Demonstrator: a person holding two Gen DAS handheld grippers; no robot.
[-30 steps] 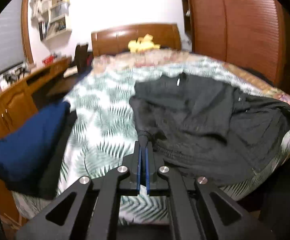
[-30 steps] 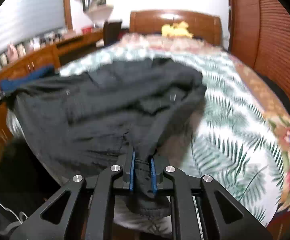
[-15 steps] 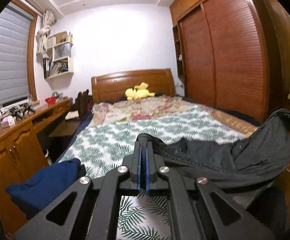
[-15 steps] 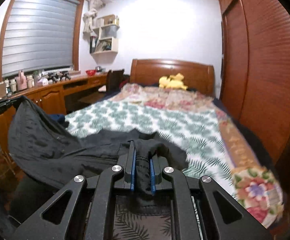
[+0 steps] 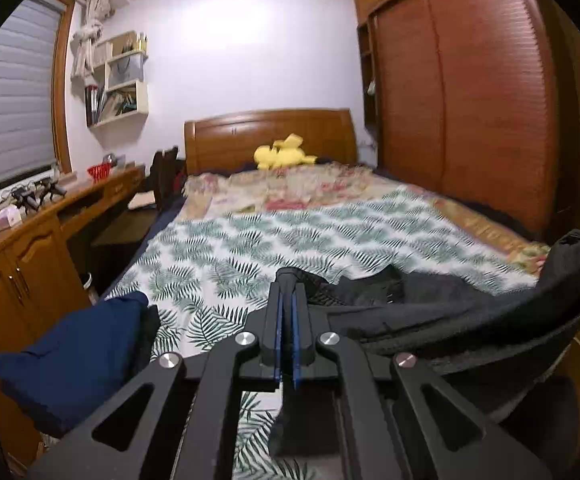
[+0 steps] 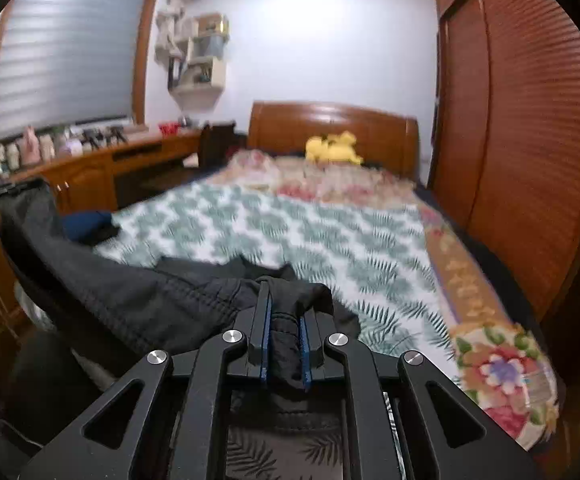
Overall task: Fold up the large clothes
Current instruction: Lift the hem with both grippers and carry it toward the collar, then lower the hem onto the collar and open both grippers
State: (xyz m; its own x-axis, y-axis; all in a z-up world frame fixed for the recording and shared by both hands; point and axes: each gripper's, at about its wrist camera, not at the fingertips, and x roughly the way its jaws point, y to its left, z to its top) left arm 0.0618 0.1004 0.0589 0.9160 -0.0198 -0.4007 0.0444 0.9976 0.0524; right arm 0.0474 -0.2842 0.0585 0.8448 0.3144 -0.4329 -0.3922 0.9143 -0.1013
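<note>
A large black garment (image 5: 470,316) hangs stretched between my two grippers above the near end of the bed (image 5: 290,236). My left gripper (image 5: 286,280) is shut on one corner of its edge; the cloth runs off to the right, up to the other gripper at the frame's right edge. In the right wrist view my right gripper (image 6: 284,292) is shut on a bunched fold of the same black garment (image 6: 129,296), which sags away to the left. Most of the garment hangs below the grippers, out of sight.
A folded dark blue garment (image 5: 69,356) lies at the bed's near left corner. A wooden desk and cabinets (image 5: 29,248) run along the left, a slatted wardrobe (image 5: 470,120) along the right. A yellow plush toy (image 5: 281,154) sits by the headboard.
Both grippers have risen, lifting the black garment off the bedspread where it lay spread out. It now hangs between them and the views look level across the room.
</note>
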